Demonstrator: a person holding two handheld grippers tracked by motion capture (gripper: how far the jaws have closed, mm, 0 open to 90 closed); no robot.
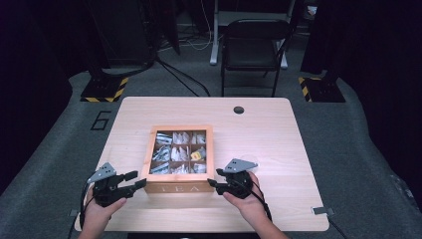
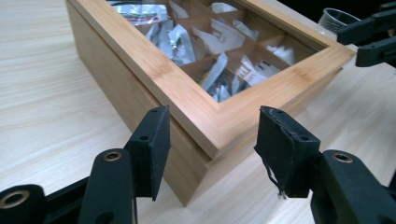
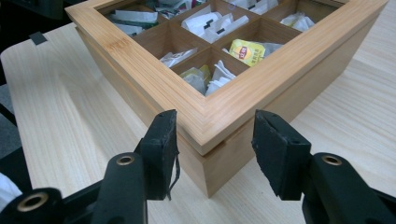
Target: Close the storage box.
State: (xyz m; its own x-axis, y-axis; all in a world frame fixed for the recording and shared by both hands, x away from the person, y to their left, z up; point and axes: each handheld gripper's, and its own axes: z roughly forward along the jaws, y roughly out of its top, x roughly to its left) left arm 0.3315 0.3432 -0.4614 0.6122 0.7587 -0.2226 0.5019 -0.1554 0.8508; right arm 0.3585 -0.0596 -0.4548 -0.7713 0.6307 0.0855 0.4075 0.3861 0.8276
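Observation:
A wooden tea box (image 1: 180, 128) with a windowed lid stands shut in the middle of the table, and "TEA" is printed on its front. Inside are compartments of tea bags, one of them yellow (image 3: 250, 49). My left gripper (image 1: 140, 179) is at the box's front left corner. In the left gripper view its jaws (image 2: 212, 140) straddle that corner of the box (image 2: 140, 60), with gaps at the pads. My right gripper (image 1: 213, 178) is at the front right corner. Its jaws (image 3: 215, 133) stand either side of the lid's corner (image 3: 140, 60) without pressing on it.
The light wooden table (image 1: 278, 149) has a round black cap (image 1: 239, 109) near its far edge. A bit of tape (image 1: 321, 210) sits at the front right corner. A black chair (image 1: 254, 45) stands beyond the table. Striped stand bases (image 1: 104, 89) flank it.

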